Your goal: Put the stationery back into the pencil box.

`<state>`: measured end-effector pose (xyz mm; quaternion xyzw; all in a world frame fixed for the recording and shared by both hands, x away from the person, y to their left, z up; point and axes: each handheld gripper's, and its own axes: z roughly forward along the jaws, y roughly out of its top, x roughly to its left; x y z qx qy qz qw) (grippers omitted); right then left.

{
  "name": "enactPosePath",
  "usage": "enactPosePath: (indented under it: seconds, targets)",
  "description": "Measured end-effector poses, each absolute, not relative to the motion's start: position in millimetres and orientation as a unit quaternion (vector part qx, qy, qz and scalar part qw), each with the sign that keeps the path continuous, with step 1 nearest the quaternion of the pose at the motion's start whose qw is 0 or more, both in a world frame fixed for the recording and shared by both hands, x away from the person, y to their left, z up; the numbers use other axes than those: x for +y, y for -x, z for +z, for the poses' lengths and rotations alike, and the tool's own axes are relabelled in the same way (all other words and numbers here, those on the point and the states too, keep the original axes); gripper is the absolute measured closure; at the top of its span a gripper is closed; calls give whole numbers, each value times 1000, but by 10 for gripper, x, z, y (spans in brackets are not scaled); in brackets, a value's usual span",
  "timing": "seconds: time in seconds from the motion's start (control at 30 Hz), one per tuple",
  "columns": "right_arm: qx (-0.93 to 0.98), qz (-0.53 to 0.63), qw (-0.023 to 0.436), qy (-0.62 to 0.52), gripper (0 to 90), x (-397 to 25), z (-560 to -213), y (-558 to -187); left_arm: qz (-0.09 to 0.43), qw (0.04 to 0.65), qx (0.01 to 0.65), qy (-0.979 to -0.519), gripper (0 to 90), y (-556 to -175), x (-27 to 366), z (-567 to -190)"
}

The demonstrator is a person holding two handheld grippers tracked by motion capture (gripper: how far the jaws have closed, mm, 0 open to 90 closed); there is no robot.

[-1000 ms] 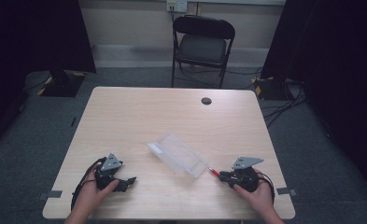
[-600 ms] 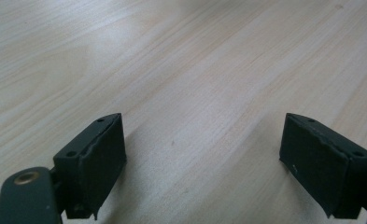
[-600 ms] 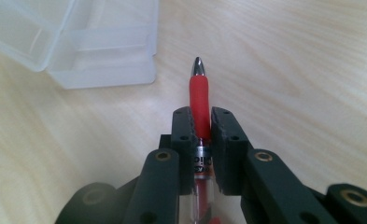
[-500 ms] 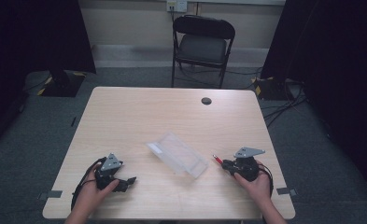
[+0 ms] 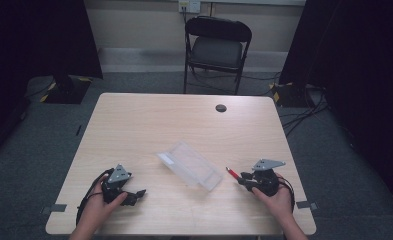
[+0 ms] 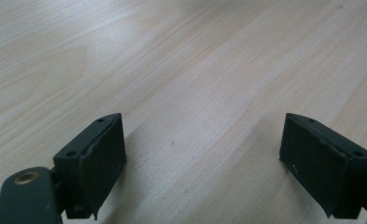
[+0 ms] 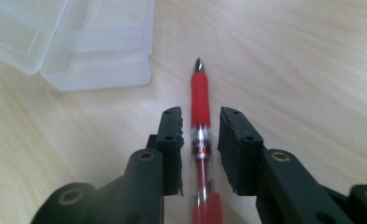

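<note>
Shifted left toward the clear case, right gripper clasps the red pen; keep it level; left gripper rests open on desk.

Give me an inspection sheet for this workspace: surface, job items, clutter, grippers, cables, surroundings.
Surface: light wood table, bare around the work.
Job's things: red pen between the right gripper's jaws, tip pointing away from the hand; clear plastic case lies open mid-table, apart from the pen.
Clutter: small dark round thing near the far edge; nothing else seen.
Grippers: left gripper open, jaws wide over bare wood; right gripper has narrow gaps either side of the pen, so grip cannot be told.
Cables: black cable loops from the left gripper; loose cables on the floor at far right.
Surroundings: folding chair behind the table, grey carpet, dark curtains.
</note>
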<state>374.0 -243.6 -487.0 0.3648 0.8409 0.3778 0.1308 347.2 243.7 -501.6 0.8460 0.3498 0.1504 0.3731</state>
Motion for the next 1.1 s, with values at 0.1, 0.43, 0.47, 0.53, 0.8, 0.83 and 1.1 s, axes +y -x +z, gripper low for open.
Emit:
enactPosePath:
  seconds: [0.1, 0.43, 0.47, 0.53, 0.8, 0.83, 1.1]
  targets:
    - [848, 365, 141, -357, 673, -2465, -4907, -3692, 151, 373, 350, -846, 139, -3472, 2437, -5016]
    - [852, 354, 148, -356, 798, -2431, -4891, -3650, 150, 373, 350, -846, 139, -3472, 2438, -5016]
    - [852, 351, 150, -357, 799, -2428, -4887, -3649, 150, 373, 350, -846, 139, -3472, 2438, -5016]
    - [853, 351, 150, -357, 799, -2422, -4887, -3656, 150, 373, 350, -846, 139, -3472, 2438, -5016]
    - [843, 372, 142, -361, 799, -2440, -4845, -3686, 150, 374, 351, -845, 139, -3472, 2437, -5017]
    - [842, 375, 139, -363, 799, -2449, -4836, -3689, 150, 374, 351, -845, 139, -3472, 2437, -5017]
    - [834, 393, 135, -363, 799, -2463, -4731, -3717, 151, 374, 350, -845, 139, -3473, 2438, -5016]
